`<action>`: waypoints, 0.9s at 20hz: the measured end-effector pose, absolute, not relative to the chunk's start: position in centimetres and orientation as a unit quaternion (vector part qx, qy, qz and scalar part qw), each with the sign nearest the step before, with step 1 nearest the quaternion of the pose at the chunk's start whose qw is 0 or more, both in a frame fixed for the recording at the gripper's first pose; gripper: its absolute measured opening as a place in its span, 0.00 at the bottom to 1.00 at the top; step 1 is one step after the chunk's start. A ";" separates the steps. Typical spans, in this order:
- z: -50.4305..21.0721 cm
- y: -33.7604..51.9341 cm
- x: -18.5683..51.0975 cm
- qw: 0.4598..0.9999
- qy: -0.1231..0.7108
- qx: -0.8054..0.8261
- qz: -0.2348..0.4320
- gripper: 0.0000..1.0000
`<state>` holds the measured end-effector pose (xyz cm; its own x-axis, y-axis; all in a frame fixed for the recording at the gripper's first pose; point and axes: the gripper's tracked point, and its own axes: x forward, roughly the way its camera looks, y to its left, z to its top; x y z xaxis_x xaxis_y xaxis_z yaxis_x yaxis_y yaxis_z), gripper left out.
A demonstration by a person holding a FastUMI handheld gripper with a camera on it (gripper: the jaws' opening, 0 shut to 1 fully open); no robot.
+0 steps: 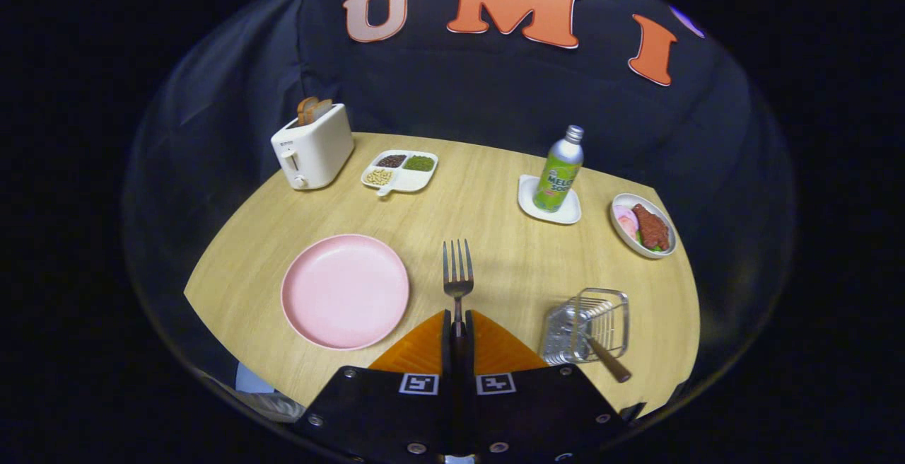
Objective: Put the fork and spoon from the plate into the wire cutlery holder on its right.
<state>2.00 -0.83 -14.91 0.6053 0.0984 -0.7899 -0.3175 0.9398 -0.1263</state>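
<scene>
**Fork pinched in claw, above counter between plate and holder**

Claw (457, 326) pressed together on the fork (457, 276), both orange fingers (424, 347) tight against the handle. Fork's long axis in line with the fingers, running 6 to 12 o'clock; tines toward 12, straight ahead, handle end hidden between the fingers. Tines seen flat-on, over bare counter (495, 245) between the plate and the holder.

Pink plate (345, 290) at about 9 o'clock from the fork, just beside the left finger, flat on the counter, nothing on it.

Wire holder (587, 324) at about 4 o'clock from the fork tines, near the right finger but apart from it. Spoon (606, 359) already inside: brown handle sticking out of the holder toward 5 o'clock, tilted, bowl end hard to make out through the wires.

Farther along the counter, beyond the fork:
- Toaster (313, 147) at about 11 o'clock, white, with bread in the slots.
- Divided tray (400, 170) just to the right of the toaster, with dark, green and pale fillings in three compartments.
- Green bottle (559, 170) at about 1 o'clock, upright on a small white coaster (550, 208).
- Oval dish (643, 226) at about 2 o'clock, right of the bottle, holding reddish-brown and pink food with a bit of green.
</scene>
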 end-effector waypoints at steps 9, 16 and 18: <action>-12.0 -10.2 1.2 0.843 0.509 -0.159 0.068 0.05; -13.5 -14.5 0.6 0.795 0.582 -0.167 0.044 0.05; -13.8 -15.3 0.9 0.782 0.601 -0.160 0.040 0.05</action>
